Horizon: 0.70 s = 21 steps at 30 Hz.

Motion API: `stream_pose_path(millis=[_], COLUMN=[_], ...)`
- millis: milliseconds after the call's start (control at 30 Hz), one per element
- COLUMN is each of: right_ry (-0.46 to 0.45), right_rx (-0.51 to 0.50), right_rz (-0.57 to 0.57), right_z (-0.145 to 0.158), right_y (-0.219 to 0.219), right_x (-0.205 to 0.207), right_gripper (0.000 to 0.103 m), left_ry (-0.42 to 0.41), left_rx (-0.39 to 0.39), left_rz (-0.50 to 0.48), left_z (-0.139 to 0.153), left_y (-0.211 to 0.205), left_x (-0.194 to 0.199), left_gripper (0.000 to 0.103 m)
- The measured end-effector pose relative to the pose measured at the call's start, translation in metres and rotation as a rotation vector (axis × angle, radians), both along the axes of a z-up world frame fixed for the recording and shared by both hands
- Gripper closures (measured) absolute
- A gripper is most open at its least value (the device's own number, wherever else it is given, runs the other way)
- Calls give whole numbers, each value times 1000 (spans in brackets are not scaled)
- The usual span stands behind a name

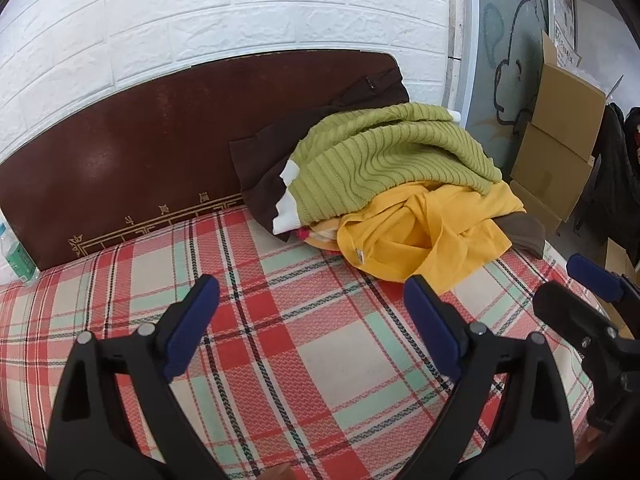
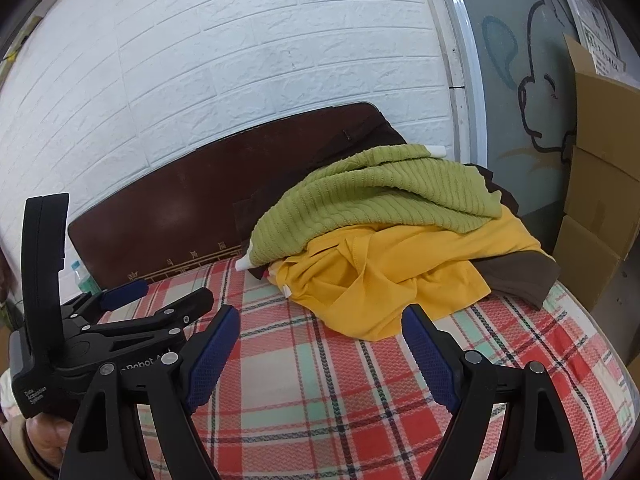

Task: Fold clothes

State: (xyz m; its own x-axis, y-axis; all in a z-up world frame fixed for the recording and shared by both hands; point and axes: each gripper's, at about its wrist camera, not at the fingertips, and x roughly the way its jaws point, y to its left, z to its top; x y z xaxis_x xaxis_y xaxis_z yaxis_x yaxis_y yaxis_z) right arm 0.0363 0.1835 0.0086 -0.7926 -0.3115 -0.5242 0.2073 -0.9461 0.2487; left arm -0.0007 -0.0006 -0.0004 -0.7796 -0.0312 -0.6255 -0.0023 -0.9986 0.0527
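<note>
A pile of clothes lies at the far right of a plaid-covered bed [image 1: 304, 344]. A green ribbed sweater [image 1: 384, 160] is on top, over a crumpled yellow shirt [image 1: 424, 240] and dark brown garments [image 1: 264, 168]. My left gripper [image 1: 312, 300] is open and empty above the plaid cover, short of the pile. In the right wrist view the sweater [image 2: 372, 200] and yellow shirt [image 2: 400, 280] lie just ahead of my right gripper [image 2: 320, 328], which is open and empty. The left gripper [image 2: 156, 296] shows to its left, and the right gripper's blue pads [image 1: 596, 276] show at the left view's right edge.
A dark brown headboard [image 1: 160, 152] stands against a white brick wall [image 1: 200, 20]. A plastic bottle [image 1: 16, 256] sits at the bed's left end. Cardboard boxes [image 1: 560, 136] stand beside the bed on the right, by a grey panel with a cartoon drawing.
</note>
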Motion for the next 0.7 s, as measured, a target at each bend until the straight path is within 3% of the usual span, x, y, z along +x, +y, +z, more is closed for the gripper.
stream_pose_path(millis=[700], right_ry=[5], right_rx=[64], right_rz=[40], right_z=[-9], right_y=[-14], right_x=[-19], right_gripper=[18], left_ry=[-23], left_rx=[27], left_rz=[21], left_z=[-9], left_y=[-8], left_x=[-14], left_gripper=[9])
